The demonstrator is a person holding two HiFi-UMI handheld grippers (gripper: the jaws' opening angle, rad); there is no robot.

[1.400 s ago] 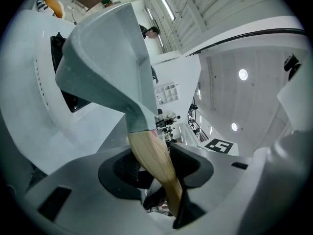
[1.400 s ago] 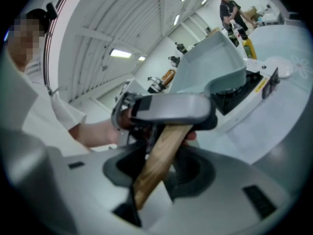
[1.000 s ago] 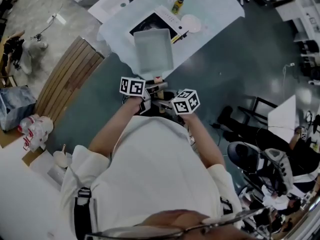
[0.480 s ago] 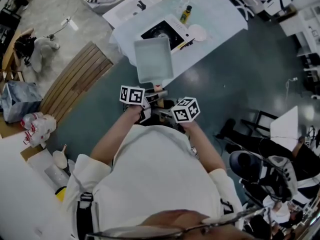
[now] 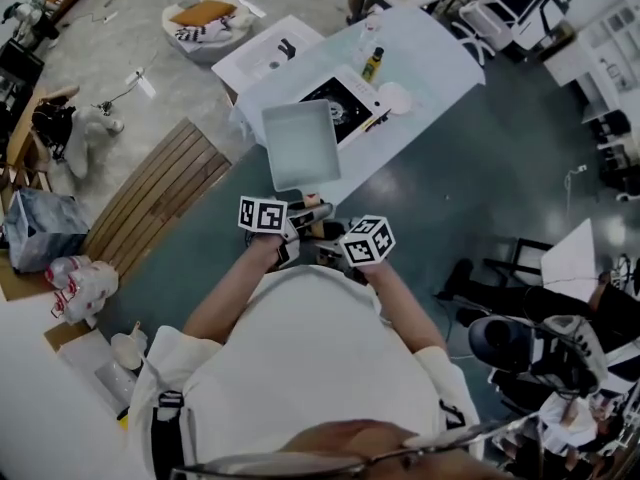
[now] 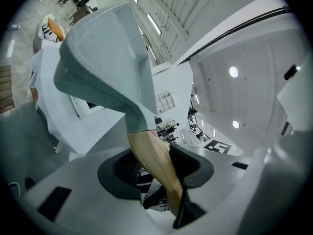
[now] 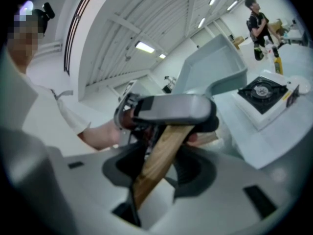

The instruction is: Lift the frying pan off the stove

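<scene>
Wooden handle point(image 6: 149, 153) sits clamped by both the left tool point(image 6: 157, 173) and right tool point(image 7: 161, 171), steadying the pan point(image 5: 300, 145) held clear of the stove point(image 5: 347, 108) on the desk point(image 5: 430, 58).

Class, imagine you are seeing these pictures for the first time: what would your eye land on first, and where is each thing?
A square grey pan hangs in the air over the near edge of the table, its wooden handle clamped in both the left claw and the right claw. Behind it, the stove sits bare on the table, black burner showing.
</scene>
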